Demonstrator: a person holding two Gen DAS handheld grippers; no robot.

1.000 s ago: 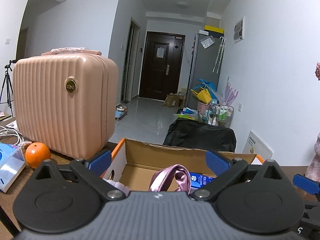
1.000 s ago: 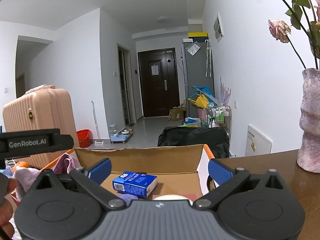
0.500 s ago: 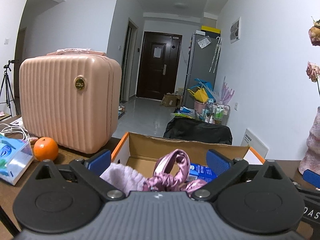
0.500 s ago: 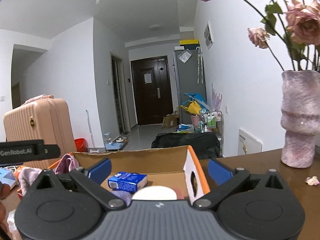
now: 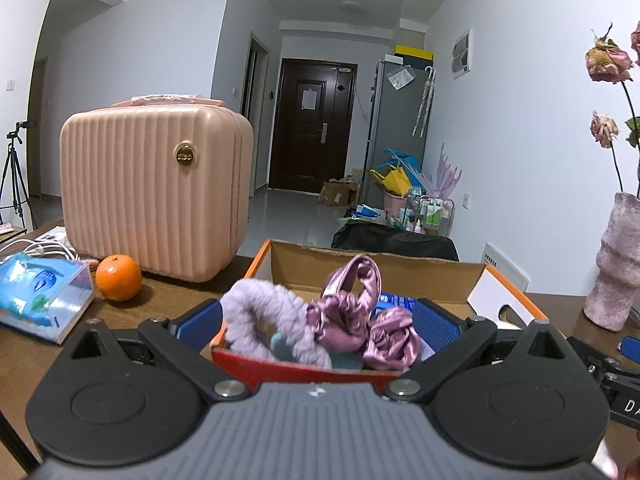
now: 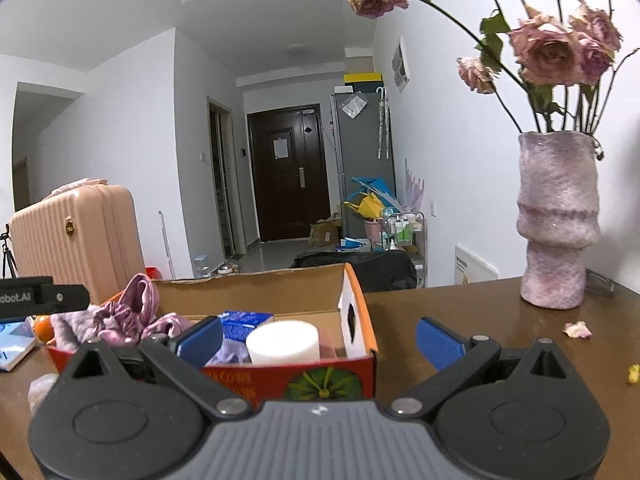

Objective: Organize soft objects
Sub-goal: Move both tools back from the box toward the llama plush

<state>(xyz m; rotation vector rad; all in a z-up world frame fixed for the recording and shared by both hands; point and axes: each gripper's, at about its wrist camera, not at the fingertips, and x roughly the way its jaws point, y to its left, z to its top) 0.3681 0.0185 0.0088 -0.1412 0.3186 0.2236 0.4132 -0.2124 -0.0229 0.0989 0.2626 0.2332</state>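
An open cardboard box [image 5: 400, 276] with red and orange outer walls sits on the brown table. In its near left corner lie a fluffy lavender band [image 5: 272, 316] and pink satin scrunchies [image 5: 360, 312], heaped above the rim. My left gripper [image 5: 318, 322] is open, just short of that corner, holding nothing. My right gripper [image 6: 320, 342] is open in front of the box's [image 6: 280, 292] right front corner. Inside I see a white cylinder [image 6: 282, 342], a blue carton [image 6: 246, 320] and the pink scrunchies [image 6: 136, 304].
A pink ribbed suitcase [image 5: 152, 192] stands at the back left, with an orange [image 5: 119, 278], a blue tissue pack [image 5: 40, 300] and white cables [image 5: 40, 246] near it. A pink vase of dried roses [image 6: 558, 220] stands right of the box. Petals [image 6: 576, 329] lie on the table.
Both grippers have drawn back from the box, so its near wall now shows. The right one has also swung right, bringing the vase into view. Both stay open.
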